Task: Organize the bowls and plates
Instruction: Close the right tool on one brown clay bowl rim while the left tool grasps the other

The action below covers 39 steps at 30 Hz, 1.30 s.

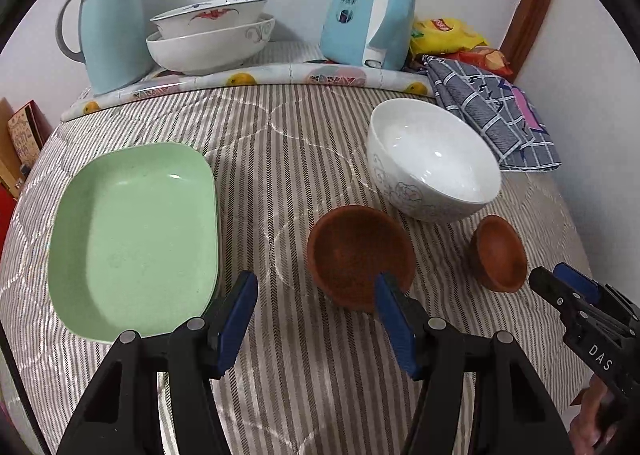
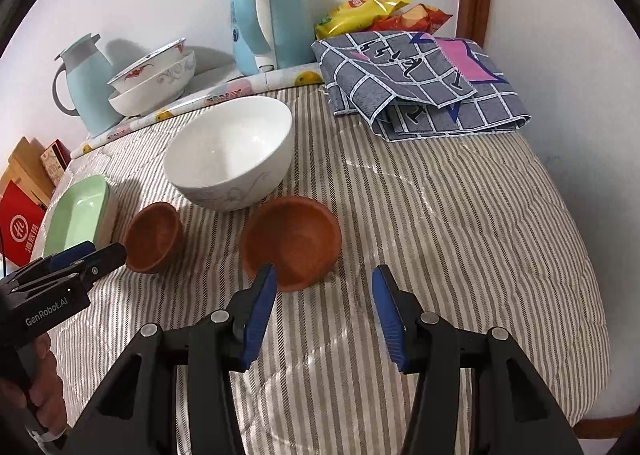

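Nothing gathered yet, by the look of it: the loose dishes lie scattered on the striped quilt (image 1: 304, 159), none nested, so nearly the whole sort appears still ahead. Taking the white bowl (image 1: 432, 159) as our marker and sweeping left to right.

Far left of it, the green dish (image 1: 132, 231), one of them, lying flat. Behind and left of the white bowl, against the wall, two patterned bowls (image 1: 208, 35) already sit nested beside the thermos jug (image 1: 108, 23); whether that stack counts as finished work, I cannot say.

Just in front of the white bowl, tipped toward the cameras, the left brown bowl (image 1: 360, 255), and to its right the right brown bowl (image 1: 498, 253). So that's two brown, one white, one green, two patterned.

Left gripper (image 1: 316, 295) is spread and empty, one finger in front of the left brown bowl's rim, no grip. Right gripper (image 2: 324, 283) is likewise spread with nothing between the pads, near the right brown bowl (image 2: 292, 239). Both look poised for a pickup.
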### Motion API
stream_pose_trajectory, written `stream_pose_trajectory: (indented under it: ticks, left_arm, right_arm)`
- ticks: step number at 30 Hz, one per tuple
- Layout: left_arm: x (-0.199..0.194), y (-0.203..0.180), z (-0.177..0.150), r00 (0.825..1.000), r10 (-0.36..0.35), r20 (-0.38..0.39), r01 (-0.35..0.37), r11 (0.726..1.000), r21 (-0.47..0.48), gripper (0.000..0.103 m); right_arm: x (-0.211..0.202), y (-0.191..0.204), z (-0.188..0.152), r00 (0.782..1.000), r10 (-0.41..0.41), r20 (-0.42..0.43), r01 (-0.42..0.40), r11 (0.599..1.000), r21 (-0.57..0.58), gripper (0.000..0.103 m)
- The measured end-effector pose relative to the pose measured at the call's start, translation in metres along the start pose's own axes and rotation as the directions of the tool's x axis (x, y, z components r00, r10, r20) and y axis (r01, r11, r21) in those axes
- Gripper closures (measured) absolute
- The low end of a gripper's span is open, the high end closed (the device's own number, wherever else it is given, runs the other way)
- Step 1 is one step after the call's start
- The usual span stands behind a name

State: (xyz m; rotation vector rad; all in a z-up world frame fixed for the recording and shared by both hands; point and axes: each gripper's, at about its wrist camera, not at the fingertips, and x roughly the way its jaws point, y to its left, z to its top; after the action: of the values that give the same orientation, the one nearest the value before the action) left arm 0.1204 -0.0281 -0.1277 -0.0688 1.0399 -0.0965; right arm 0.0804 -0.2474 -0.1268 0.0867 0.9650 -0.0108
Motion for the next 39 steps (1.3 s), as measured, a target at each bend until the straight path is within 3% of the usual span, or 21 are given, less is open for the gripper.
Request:
stream_pose_trajectory:
  ticks: [16,20,24,39]
  left_arm:
    - [0.035,-0.001,0.008,0.999,0.017,-0.041,-0.018,0.999,-0.035,0.044]
    - [0.039,-0.002,0.008,0.999,0.028,-0.038,-0.028,0.999,-0.020,0.045]
    - [0.042,-0.001,0.007,0.999,0.035,-0.040,-0.036,0.999,-0.019,0.047]
    - [0.046,-0.008,0.009,0.999,0.049,0.002,-0.049,0.999,0.002,0.049]
  right_arm:
    - [0.044,-0.007,0.013,0.999,0.032,-0.044,-0.032,0.999,0.000,0.054]
    - [0.052,-0.009,0.012,0.996,0.061,-0.067,-0.060,0.998,0.010,0.065]
    - [0.061,-0.010,0.012,0.994,0.068,-0.084,-0.066,0.998,0.021,0.067]
    - [0.063,-0.009,0.009,0.997,0.066,-0.045,-0.065,0.998,0.014,0.067]
